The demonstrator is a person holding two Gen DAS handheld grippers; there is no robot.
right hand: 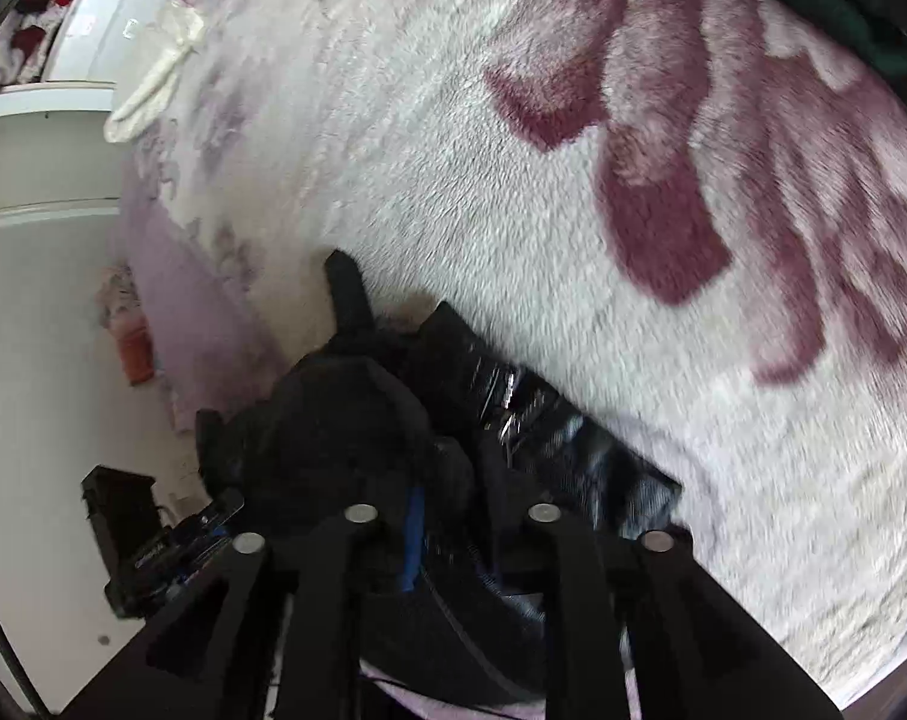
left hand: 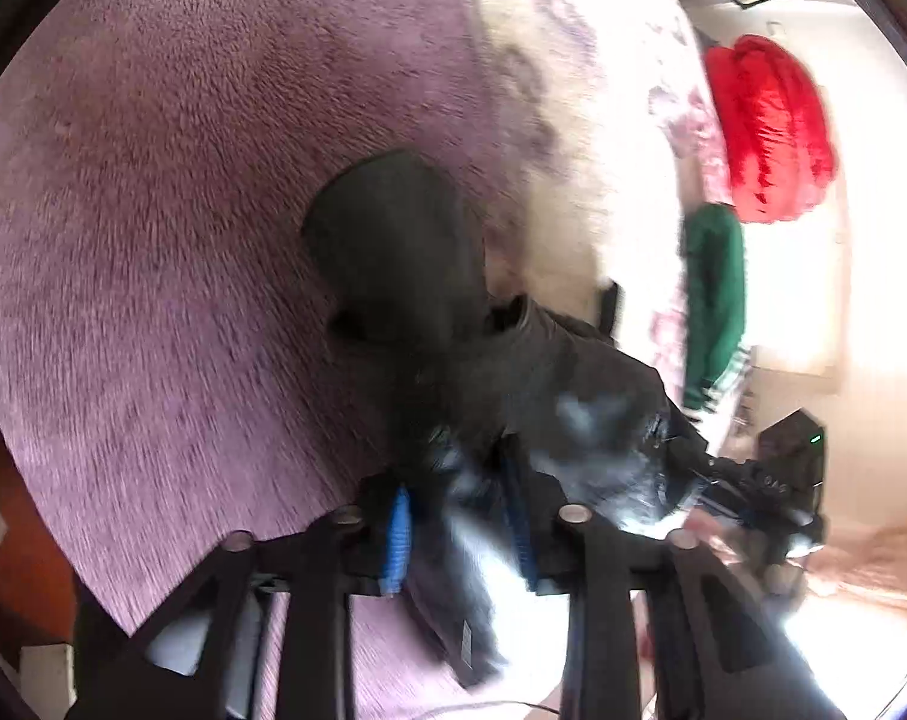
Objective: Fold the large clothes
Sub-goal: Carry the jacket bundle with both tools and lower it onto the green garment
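A dark, black-grey garment [left hand: 453, 324] is held up over the bed between both grippers. In the left wrist view my left gripper [left hand: 459, 516] is shut on a bunched edge of it, blue pads on either side of the cloth. The garment stretches right toward my right gripper [left hand: 747, 498], seen blurred at the lower right. In the right wrist view my right gripper [right hand: 447, 540] is shut on a thick bunch of the same dark garment [right hand: 357, 432], which hangs just above the fleece blanket [right hand: 513, 180].
The bed carries a mauve fleece cover [left hand: 183, 210] and a white blanket with maroon flowers. A red jacket [left hand: 765, 126] and a green garment [left hand: 714, 300] lie at the far side. A white cloth [right hand: 159, 72] lies near a white cabinet [right hand: 45, 138].
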